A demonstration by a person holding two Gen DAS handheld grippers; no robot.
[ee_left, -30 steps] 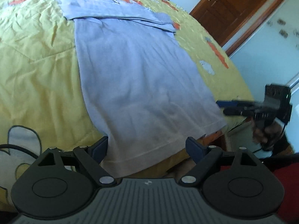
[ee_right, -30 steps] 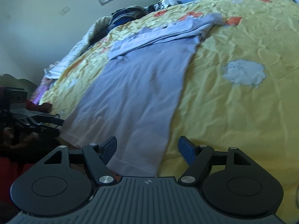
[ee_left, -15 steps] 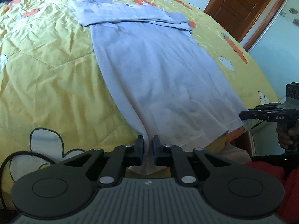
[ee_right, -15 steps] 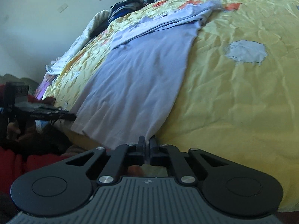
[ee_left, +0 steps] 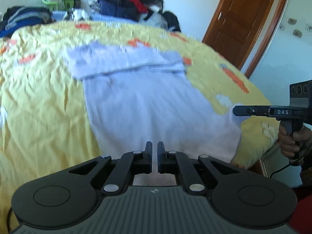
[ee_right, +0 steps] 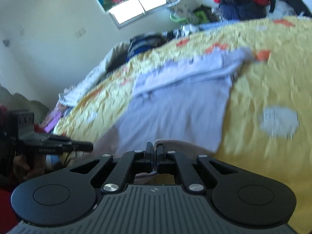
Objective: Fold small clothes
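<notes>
Shirt: I see the lilac shirt (ee_left: 148, 105) spread on the yellow quilt (ee_left: 39, 101), its far end folded over in a band, its near hem lifted off the bed at both corners.
Left gripper: my left gripper (ee_left: 154, 146) has its fingers pressed together on the near hem; cloth shows in the thin slit between them and under the linkage.
Right gripper: my right gripper (ee_right: 154, 149) is pinched on the other hem corner, with a fold of cloth bulging up just behind the fingertips (ee_right: 149, 148).
Cross view, left camera: the right gripper (ee_left: 237, 110) comes in from the right edge, its tip touching the raised shirt corner; a hand (ee_left: 290, 143) grips its handle.
Cross view, right camera: the left gripper (ee_right: 88, 146) reaches in from the left, dark and low, with a hand (ee_right: 27, 165) under it; I cannot tell its grip from here.
Quilt: orange and pale patches are scattered over it; both views are blurred.
Room: clothes pile (ee_left: 124, 3) beyond the bed, brown door (ee_left: 236, 25) at right, bright window (ee_right: 136, 7) on the far wall.
</notes>
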